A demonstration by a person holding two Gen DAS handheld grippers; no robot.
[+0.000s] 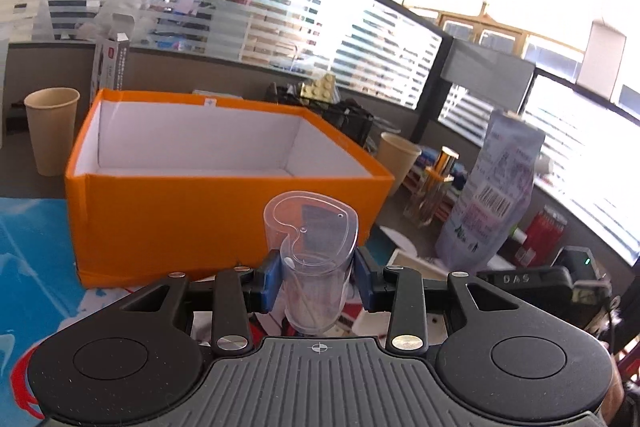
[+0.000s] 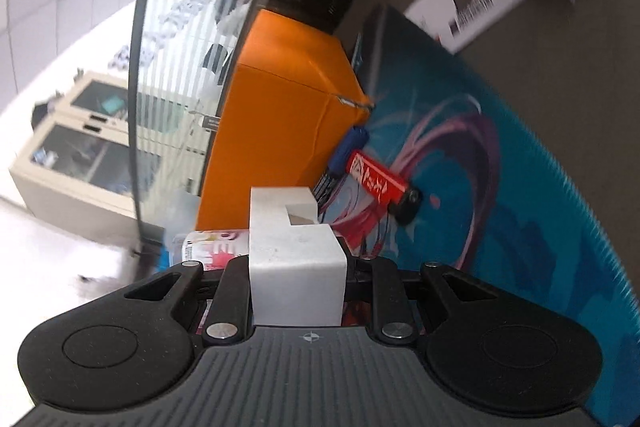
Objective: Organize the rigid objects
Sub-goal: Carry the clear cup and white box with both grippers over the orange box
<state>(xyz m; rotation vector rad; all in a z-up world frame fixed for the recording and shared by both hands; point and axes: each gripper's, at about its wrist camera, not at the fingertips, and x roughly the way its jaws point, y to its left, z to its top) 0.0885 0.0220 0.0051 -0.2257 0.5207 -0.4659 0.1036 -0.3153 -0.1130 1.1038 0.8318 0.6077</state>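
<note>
The white block (image 2: 294,259) hides the right gripper's (image 2: 298,279) fingertips. The printed pouch (image 1: 490,195) and the boxes (image 2: 472,3) at the right wrist view's top edge are blurred, their text unreadable.

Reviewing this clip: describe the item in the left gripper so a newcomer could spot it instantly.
Find the big orange box. Just in front of its near wall, the left gripper clamps a clear plastic container. Unlike the paper cups flanking the box, it is see-through.

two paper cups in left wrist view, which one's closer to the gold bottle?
The tan paper cup right of the open orange cardboard box, partly hidden by its corner, next to the gold bottle. The other tan paper cup stands left of the box.
</note>
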